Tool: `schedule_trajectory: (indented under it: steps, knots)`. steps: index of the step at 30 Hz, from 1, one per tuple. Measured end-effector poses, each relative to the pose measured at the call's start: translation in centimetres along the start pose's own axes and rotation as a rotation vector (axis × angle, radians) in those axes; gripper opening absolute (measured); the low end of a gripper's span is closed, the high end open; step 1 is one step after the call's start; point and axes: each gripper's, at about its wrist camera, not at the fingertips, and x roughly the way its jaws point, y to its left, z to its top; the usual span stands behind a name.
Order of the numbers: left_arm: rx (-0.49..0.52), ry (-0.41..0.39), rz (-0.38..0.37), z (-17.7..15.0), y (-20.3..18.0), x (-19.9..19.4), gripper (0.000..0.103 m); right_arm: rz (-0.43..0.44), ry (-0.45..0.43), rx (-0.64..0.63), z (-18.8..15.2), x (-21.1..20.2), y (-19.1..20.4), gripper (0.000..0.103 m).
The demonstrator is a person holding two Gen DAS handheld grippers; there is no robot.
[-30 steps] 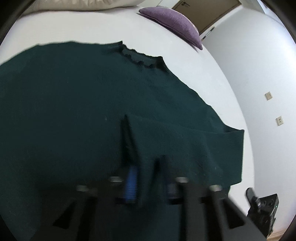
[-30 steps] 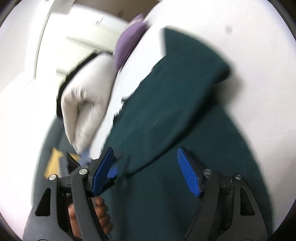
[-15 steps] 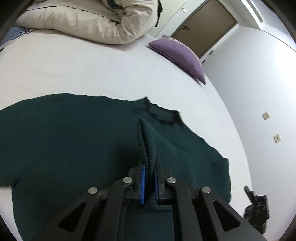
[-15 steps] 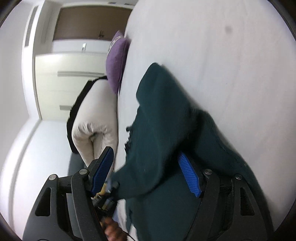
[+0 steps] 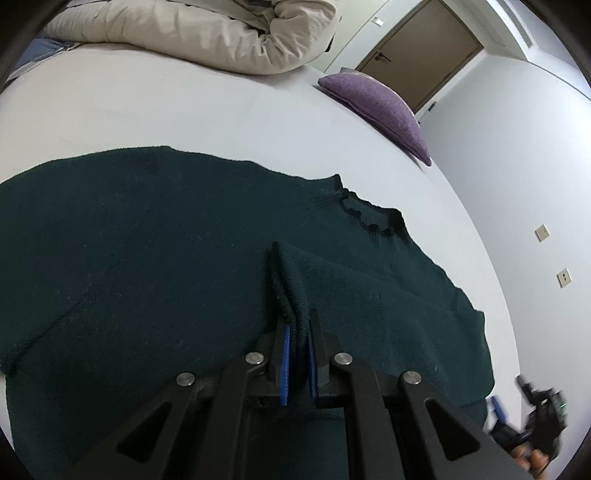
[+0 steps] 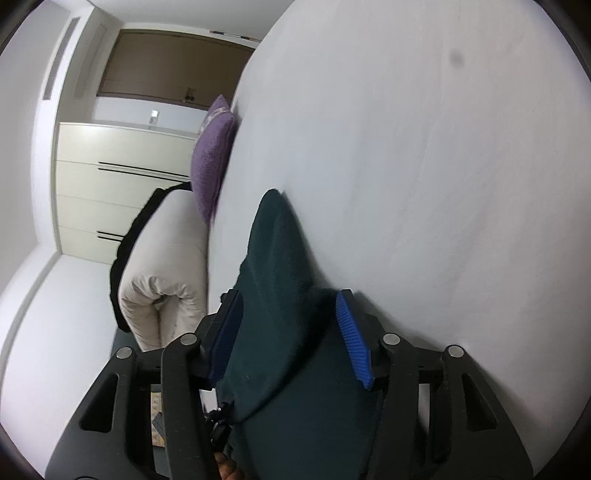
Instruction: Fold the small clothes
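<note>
A dark green knit sweater [image 5: 147, 240] lies spread on the white bed [image 5: 184, 110], collar [image 5: 369, 218] at the right. My left gripper [image 5: 297, 332] is shut on a sleeve cuff [image 5: 286, 280], held folded over the sweater's body. The right gripper shows small at the lower right of the left wrist view [image 5: 517, 417]. In the right wrist view my right gripper [image 6: 288, 325] is open, its blue pads either side of the sweater's shoulder fold [image 6: 277, 280], which bulges between them at the sweater's edge.
A rolled cream duvet [image 5: 207, 33] lies at the head of the bed, with a purple pillow [image 5: 380, 107] beside it near the door [image 5: 421, 48]. Cream wardrobe drawers [image 6: 110, 192] stand beyond the bed. Bare white sheet [image 6: 424, 184] stretches right of the sweater.
My left gripper closed on the sleeve cuff and carried it inward over the sweater's body. My right gripper swung to the sweater's edge, its open jaws narrowing around the fold.
</note>
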Motion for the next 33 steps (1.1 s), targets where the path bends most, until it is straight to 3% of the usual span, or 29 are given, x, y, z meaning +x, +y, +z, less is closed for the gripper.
schedule_trajectory:
  steps: [3,5,9,13,14,16,18,27,30,31,33]
  knots:
    - [-0.005,-0.016,-0.012,-0.6,0.4,-0.3,0.009,-0.064,-0.039,-0.152,1.0,-0.4,3.6,0.053]
    - [-0.007,-0.032,-0.018,-1.0,0.4,-0.5,0.009,-0.108,-0.011,-0.233,1.5,2.0,7.3,0.053]
    - [0.006,-0.066,-0.032,-1.7,0.7,-0.6,0.009,-0.221,0.072,-0.398,3.9,6.0,9.3,0.053]
    - [0.011,-0.083,-0.037,-2.0,0.9,-0.4,0.010,-0.321,0.115,-0.481,5.5,9.9,9.8,0.048]
    - [0.010,-0.084,-0.036,-2.0,1.0,-0.3,0.011,-0.350,0.123,-0.510,5.7,10.6,9.7,0.044]
    - [0.003,-0.086,-0.042,-1.9,1.1,-0.3,0.011,-0.427,0.133,-0.599,5.9,11.6,9.7,0.023]
    - [0.003,-0.091,-0.045,-2.0,1.2,-0.3,0.011,-0.479,0.116,-0.654,5.9,13.3,11.3,0.008]
    - [0.006,-0.107,-0.042,-2.4,1.2,-0.3,0.011,-0.487,0.097,-0.692,7.2,12.8,10.4,0.005]
    - [-0.004,-0.112,-0.054,-2.5,1.5,-0.5,0.011,-0.503,0.037,-0.686,6.0,11.8,12.7,0.011]
    - [-0.006,-0.113,-0.057,-2.5,1.6,-0.5,0.011,-0.477,0.009,-0.699,5.3,10.8,13.3,0.011]
    - [-0.006,-0.116,-0.055,-2.5,1.6,-0.6,0.011,-0.426,0.037,-0.746,3.1,9.3,14.0,0.011]
